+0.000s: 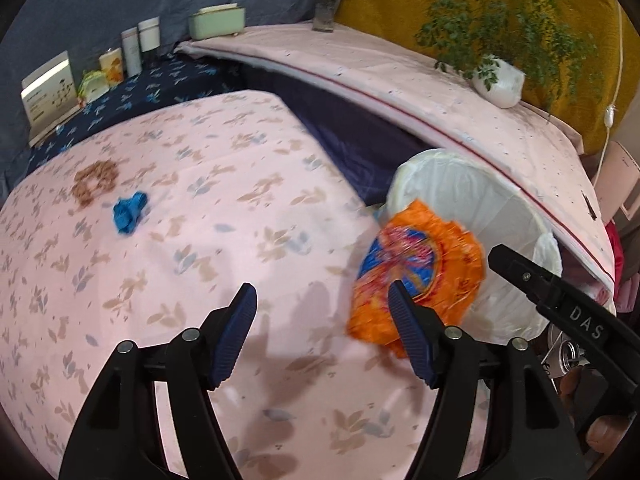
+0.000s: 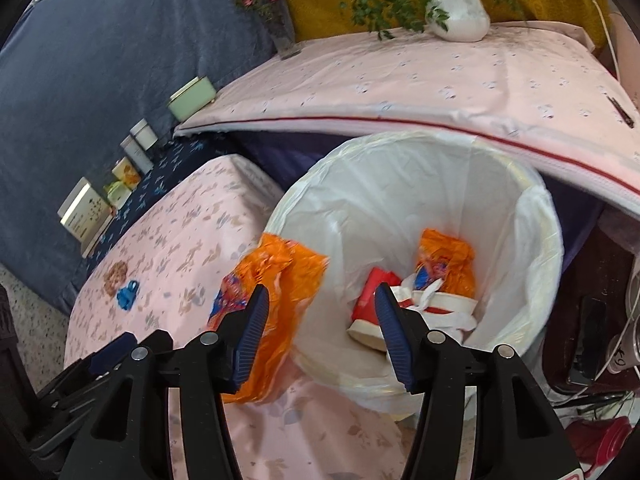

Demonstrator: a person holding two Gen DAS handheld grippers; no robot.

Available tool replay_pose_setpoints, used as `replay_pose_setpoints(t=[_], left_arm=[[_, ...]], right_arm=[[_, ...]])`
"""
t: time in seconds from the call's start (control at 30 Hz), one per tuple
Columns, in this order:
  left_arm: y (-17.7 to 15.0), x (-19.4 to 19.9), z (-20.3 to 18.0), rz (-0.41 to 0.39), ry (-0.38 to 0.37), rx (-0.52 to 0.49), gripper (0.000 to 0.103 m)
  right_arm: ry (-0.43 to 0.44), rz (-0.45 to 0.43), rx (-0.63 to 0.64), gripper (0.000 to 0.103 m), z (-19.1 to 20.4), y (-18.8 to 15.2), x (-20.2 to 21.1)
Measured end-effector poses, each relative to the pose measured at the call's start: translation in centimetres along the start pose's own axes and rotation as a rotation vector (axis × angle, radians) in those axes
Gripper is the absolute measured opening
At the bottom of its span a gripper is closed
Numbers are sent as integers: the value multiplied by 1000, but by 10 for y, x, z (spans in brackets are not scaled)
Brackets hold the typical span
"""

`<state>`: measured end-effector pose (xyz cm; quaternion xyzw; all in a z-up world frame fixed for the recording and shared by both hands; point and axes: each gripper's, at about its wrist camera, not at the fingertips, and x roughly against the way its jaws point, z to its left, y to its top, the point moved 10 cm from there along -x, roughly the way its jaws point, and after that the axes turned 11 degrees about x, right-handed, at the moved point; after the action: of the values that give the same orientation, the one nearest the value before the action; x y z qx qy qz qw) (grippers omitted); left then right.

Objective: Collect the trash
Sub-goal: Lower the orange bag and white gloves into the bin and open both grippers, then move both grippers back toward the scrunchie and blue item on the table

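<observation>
A crumpled orange wrapper (image 1: 420,276) shows blurred at the edge of the pink flowered tablecloth (image 1: 200,240), against the rim of the white-lined bin (image 1: 460,188). My left gripper (image 1: 321,292) is open and holds nothing; the wrapper lies just past its right finger. My right gripper (image 2: 321,291) is open over the bin (image 2: 400,184), the orange wrapper (image 2: 276,300) just left of its left finger and free of the pads. Inside the bin lie another orange wrapper (image 2: 444,264) and red-and-white paper cups (image 2: 380,300). A crumpled blue scrap (image 1: 129,210) and brown crumbs (image 1: 94,182) lie on the cloth.
A higher pink-covered surface (image 2: 400,84) overhangs the bin, carrying a white plant pot (image 2: 460,16) and a glass vase (image 2: 280,32). Boxes and tins (image 1: 132,48) line a dark blue shelf at the back left. Cables and dark clutter (image 2: 600,340) sit right of the bin.
</observation>
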<state>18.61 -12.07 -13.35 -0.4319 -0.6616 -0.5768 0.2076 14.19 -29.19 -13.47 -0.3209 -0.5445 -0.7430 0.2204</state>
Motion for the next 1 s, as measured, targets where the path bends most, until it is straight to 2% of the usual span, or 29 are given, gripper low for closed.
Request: replay_pose_setpoints(t=[0.17, 0.3, 0.43, 0.7, 0.8, 0.83, 0.9, 1.0], left_arm=[[-9, -5, 15, 16, 25, 19, 65], [-12, -7, 19, 18, 35, 14, 65], [-13, -9, 18, 23, 34, 14, 65], [-16, -10, 12, 27, 24, 8, 65], [-17, -9, 12, 30, 21, 16, 65], [-16, -9, 13, 29, 22, 18, 69], [-15, -6, 14, 19, 27, 20, 73], [-13, -3, 16, 13, 30, 24, 73]], right_arm=[[24, 32, 27, 52, 17, -7, -19], [39, 58, 28, 19, 21, -11, -32], [34, 36, 25, 13, 15, -7, -30], [-61, -56, -35, 12, -24, 17, -3], [-123, -89, -76, 21, -41, 23, 7], [-134, -94, -92, 37, -45, 24, 9], [-136, -109, -125, 59, -49, 25, 15], [-119, -122, -105, 60, -40, 28, 20]])
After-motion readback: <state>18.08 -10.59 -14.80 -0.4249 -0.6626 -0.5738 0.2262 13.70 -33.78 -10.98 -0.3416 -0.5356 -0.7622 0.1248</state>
